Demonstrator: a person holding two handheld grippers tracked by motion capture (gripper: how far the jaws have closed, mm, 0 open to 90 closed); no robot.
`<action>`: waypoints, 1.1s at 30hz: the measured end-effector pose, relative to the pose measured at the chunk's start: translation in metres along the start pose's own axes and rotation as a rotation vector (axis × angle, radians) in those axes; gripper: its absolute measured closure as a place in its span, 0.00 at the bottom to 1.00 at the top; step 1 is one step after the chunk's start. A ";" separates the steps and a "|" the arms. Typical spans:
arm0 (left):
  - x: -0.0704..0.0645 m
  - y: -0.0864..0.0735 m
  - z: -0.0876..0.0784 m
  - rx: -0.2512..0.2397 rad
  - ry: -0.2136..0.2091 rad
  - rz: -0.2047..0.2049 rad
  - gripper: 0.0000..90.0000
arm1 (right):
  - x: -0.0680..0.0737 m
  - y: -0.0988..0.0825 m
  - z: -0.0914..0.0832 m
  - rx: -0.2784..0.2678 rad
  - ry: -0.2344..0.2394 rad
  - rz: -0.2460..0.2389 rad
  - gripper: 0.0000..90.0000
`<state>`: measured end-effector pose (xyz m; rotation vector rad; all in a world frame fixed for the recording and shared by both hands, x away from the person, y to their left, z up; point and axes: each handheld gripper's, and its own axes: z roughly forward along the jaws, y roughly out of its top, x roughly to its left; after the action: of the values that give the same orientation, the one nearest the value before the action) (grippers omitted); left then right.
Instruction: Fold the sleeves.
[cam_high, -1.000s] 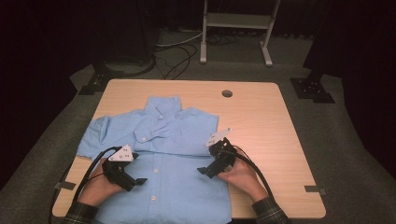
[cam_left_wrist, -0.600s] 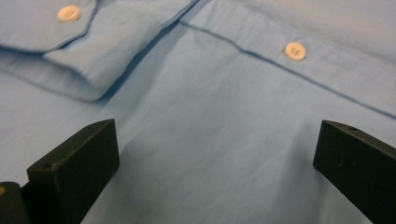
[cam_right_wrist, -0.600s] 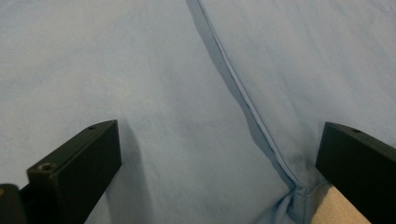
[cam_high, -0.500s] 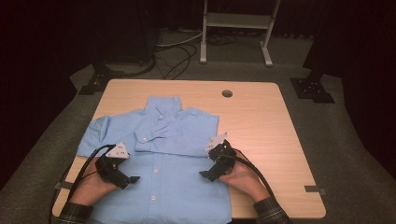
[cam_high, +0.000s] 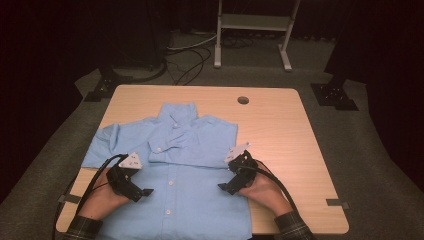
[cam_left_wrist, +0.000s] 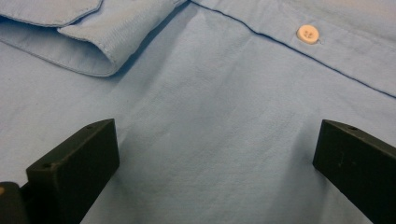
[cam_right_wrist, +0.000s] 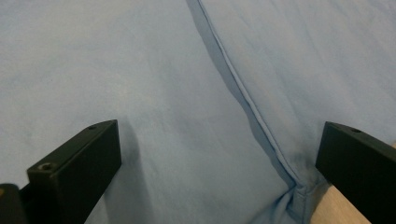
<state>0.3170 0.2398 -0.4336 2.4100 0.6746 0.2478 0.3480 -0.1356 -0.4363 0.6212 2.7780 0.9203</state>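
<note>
Nearest, two hands in plaid cuffs enter from the near table edge, each holding a black two-jaw gripper over the shirt's lower body. Left gripper (cam_high: 142, 192): jaws spread wide, nothing between them but flat cloth; in the left gripper view a folded sleeve cuff (cam_left_wrist: 116, 32) lies beyond the jaws, with a white button (cam_left_wrist: 307, 33) on the placket to the far right. Right gripper (cam_high: 226, 187): jaws likewise spread wide, at the shirt's right side; the right gripper view shows a stitched seam (cam_right_wrist: 243, 93) running from far to near and ending in a small pucker at the cloth's edge, with bare wood just beside the right jaw.

Light blue button-front cotton shirt (cam_high: 192, 200): lies front up on the left and middle of the pale wooden table (cam_high: 280, 130), hem at the near edge, collar (cam_high: 177, 112) toward the far side. Buttons run up the centre. Both sleeves are folded inward across the chest; the left sleeve's fold reaches toward the table's left edge. Fabric is smooth, with faint creases.

Farther, a round cable hole (cam_high: 243, 100) sits in the table's far right area.
</note>
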 end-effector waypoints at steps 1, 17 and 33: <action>0.000 0.002 0.001 0.001 0.000 0.002 0.00 | -0.001 -0.001 -0.001 -0.003 -0.002 0.004 0.00; -0.009 0.026 0.019 0.018 -0.005 0.005 0.00 | -0.012 -0.024 -0.017 -0.007 -0.021 0.038 0.00; -0.019 0.059 0.042 0.040 -0.016 0.024 0.00 | -0.027 -0.056 -0.040 -0.018 -0.044 0.066 0.00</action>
<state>0.3383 0.1682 -0.4314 2.4573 0.6493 0.2266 0.3425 -0.2098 -0.4376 0.7257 2.7225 0.9324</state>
